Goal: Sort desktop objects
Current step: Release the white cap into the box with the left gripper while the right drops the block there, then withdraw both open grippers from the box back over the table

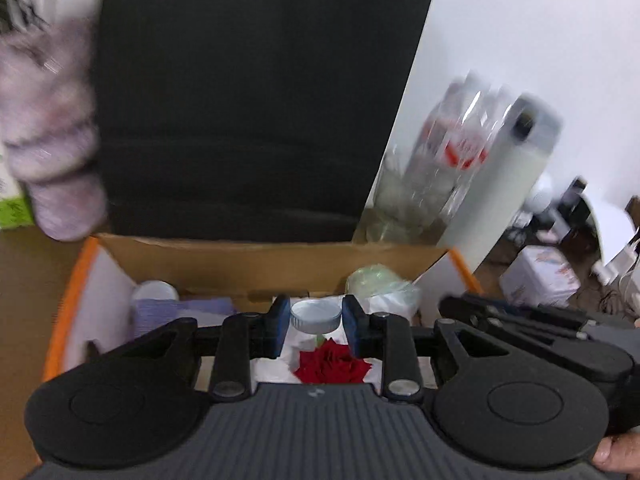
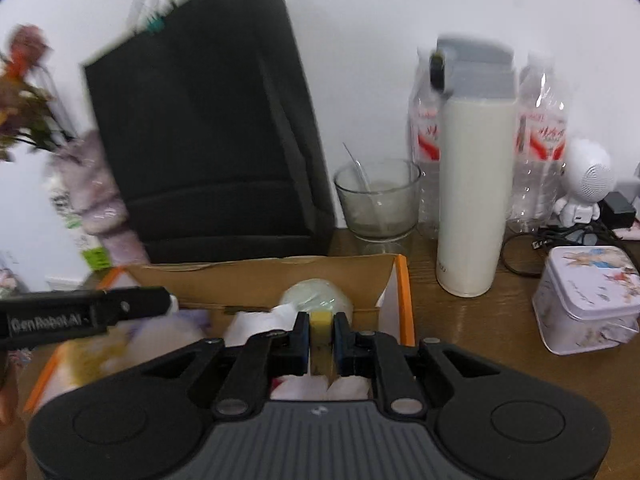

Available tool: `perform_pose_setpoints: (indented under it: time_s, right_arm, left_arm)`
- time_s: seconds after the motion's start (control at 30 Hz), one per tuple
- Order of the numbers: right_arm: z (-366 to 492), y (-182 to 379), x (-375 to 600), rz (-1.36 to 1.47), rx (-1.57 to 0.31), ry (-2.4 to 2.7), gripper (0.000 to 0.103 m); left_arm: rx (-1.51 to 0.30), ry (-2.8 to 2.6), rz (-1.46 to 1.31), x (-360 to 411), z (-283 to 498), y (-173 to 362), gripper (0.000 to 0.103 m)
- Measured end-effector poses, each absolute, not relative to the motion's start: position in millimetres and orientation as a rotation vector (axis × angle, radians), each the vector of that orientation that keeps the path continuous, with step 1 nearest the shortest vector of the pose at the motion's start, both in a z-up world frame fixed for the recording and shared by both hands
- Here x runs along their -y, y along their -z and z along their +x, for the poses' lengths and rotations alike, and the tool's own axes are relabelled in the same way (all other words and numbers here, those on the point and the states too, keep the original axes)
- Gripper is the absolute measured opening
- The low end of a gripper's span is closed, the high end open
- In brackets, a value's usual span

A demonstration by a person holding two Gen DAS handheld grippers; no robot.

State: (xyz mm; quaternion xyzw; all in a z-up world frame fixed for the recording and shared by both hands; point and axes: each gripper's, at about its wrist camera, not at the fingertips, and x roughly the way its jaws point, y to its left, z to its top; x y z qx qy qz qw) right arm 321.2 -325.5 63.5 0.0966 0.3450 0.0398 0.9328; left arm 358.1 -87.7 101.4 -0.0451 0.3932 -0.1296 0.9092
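Observation:
An open cardboard box [image 1: 240, 264] with orange-edged flaps holds sorted items. In the left wrist view my left gripper [image 1: 316, 320] hangs over the box, its blue pads on either side of a white round lid [image 1: 314, 316]; a red rose [image 1: 332, 364] lies below it. The box also holds a purple item [image 1: 180, 308] and a pale green wrapped ball [image 1: 376, 280]. In the right wrist view my right gripper [image 2: 321, 334] is shut on a yellow sponge block [image 2: 321, 320] over the box's [image 2: 260, 276] right part. The left gripper's body [image 2: 80, 312] shows at the left.
A black paper bag [image 2: 208, 140] stands behind the box. To the right on the wooden desk stand a glass bowl [image 2: 378, 200], a white thermos [image 2: 474, 184], water bottles [image 2: 542, 140], a printed tin [image 2: 592, 292], a small white robot speaker [image 2: 586, 184]. Dried flowers [image 2: 24, 92] stand left.

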Motion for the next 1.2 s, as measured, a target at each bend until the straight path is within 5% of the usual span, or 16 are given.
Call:
perform_pose_setpoints:
  time_s: [0.03, 0.07, 0.2, 0.3, 0.43, 0.57, 0.83, 1.2]
  right_arm:
    - [331, -57, 325, 0.2, -0.717, -0.05, 0.04]
    - [340, -53, 325, 0.198, -0.735, -0.029, 0.048]
    - [346, -53, 323, 0.196, -0.723, -0.009, 0.059]
    - [337, -62, 322, 0.186, -0.702, -0.026, 0.066]
    - [320, -77, 319, 0.184, -0.708, -0.043, 0.066]
    - [284, -94, 316, 0.199, -0.698, -0.064, 0.079]
    - [163, -95, 301, 0.184, -0.658, -0.088, 0.087]
    - [-6, -45, 269, 0.177, -0.67, -0.042, 0.087]
  left_arm:
    - [-0.836, 0.269, -0.109, 88, 366, -94, 0.031]
    - [-0.853, 0.275, -0.111, 88, 372, -89, 0.034]
    - [-0.821, 0.267, -0.106, 85, 369, -90, 0.051]
    - [-0.803, 0.252, -0.079, 84, 356, -102, 0.055]
    - [-0.775, 0.205, -0.066, 83, 335, -128, 0.087]
    - [-0.727, 0.203, -0.029, 64, 288, -150, 0.103]
    - [-0.678, 0.156, -0.048, 18, 169, -152, 0.103]
    - [-0.691, 0.165, -0.136, -1, 5, -78, 0.103]
